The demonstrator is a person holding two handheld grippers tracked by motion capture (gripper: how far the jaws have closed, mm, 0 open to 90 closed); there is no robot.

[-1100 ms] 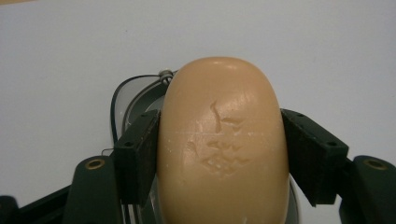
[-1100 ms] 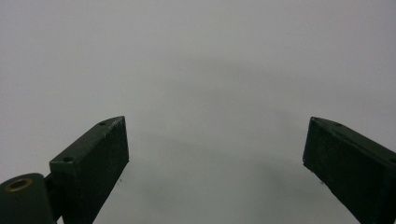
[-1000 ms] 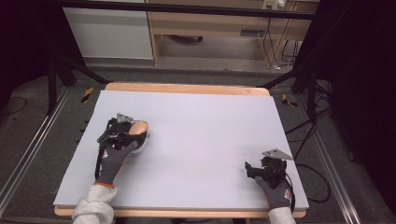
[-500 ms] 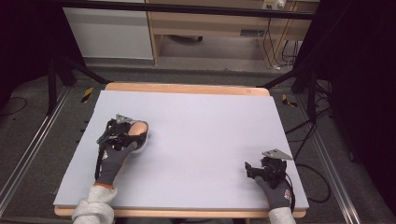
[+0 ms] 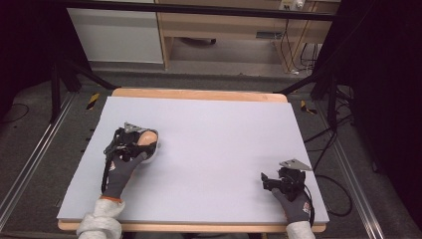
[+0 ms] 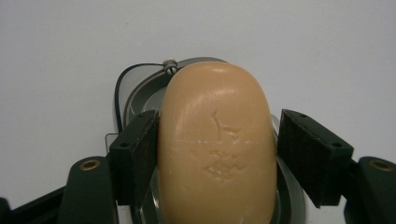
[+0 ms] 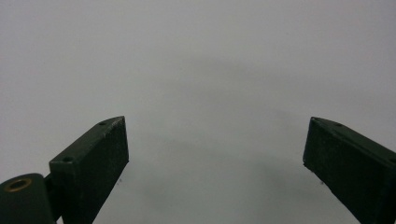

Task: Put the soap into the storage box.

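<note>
My left gripper point(image 6: 215, 154) straddles the soap point(image 6: 215, 144), not quite clamped (right jaw apart); right gripper point(image 7: 215, 154) gapes wide.

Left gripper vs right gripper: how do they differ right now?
Load: the left gripper has a tan soap bar between its jaws, over a clear dish; the right gripper has only bare table between its jaws.
Contact: the left gripper's one pad touches the soap, the other shows a small gap; the right gripper's jaws stand wide apart.
Place: left gripper mid-left, right gripper near the front right corner.
Shared: black jaws, gloved hands.
</note>
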